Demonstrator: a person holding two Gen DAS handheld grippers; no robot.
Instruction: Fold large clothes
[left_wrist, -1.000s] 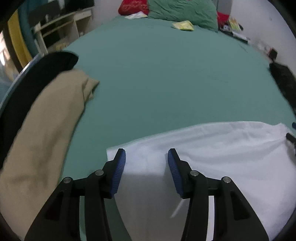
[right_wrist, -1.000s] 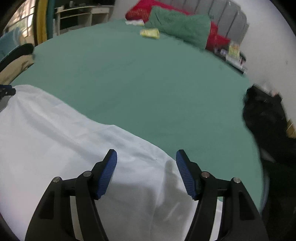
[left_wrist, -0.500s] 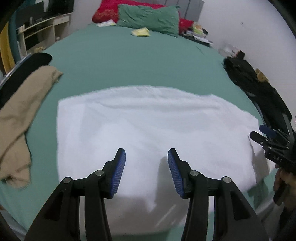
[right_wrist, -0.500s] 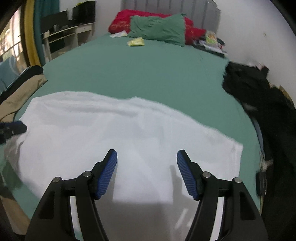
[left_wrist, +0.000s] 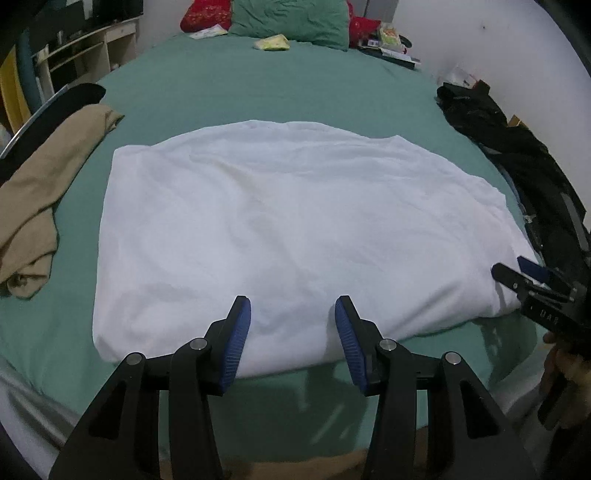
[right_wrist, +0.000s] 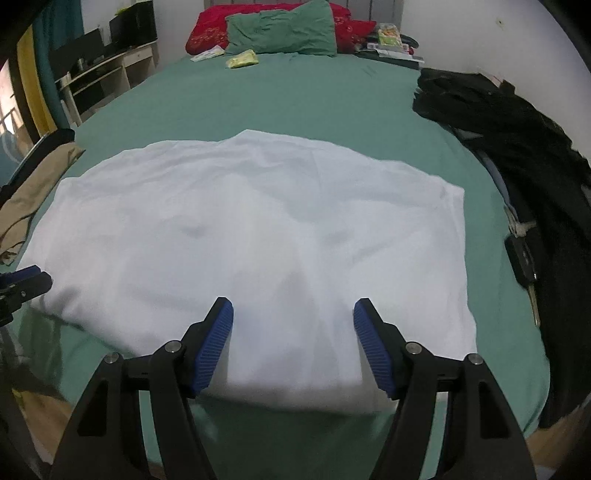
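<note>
- White garment (left_wrist: 295, 229) lies spread flat on the green bed (left_wrist: 280, 96), filling the centre of both wrist views; it is rumpled with soft wrinkles, and its near edge sits close to the bed's near edge at the bottom of the frame.
- Left tongs (left_wrist: 292, 332): jaws wide apart, blue pads (left_wrist: 238, 336) with nothing between them; they sit low centre in the frame, over the garment's near edge. Contact with the cloth cannot be told.
- Right tongs (right_wrist: 291, 332): jaws also wide apart, a bit wider than the left, holding nothing; blue pads (right_wrist: 214, 343) sit over the near edge of the garment (right_wrist: 251, 236).
- Each tongs shows in the other's view: the right one at the lower right edge of the left view (left_wrist: 532, 280), just beside the garment's right end; the left one at the left edge of the right view (right_wrist: 22, 280), beside the garment's left end.
- Tan garment (left_wrist: 40, 192) is bunched at the left of the frame on the bed, apart from the white one; it is also visible at the left in the right view (right_wrist: 29, 195).
- Dark clothing pile (right_wrist: 517, 147) runs down the right side of the frame along the bed edge, apart from the white garment.
- Upper centre of frame: green pillow (right_wrist: 284, 31) in front of a red pillow (right_wrist: 207, 33), with a small yellow item (right_wrist: 242, 59) on the bed in front of them.
- Upper left of frame: pale shelf unit (left_wrist: 85, 51) beside the bed.
</note>
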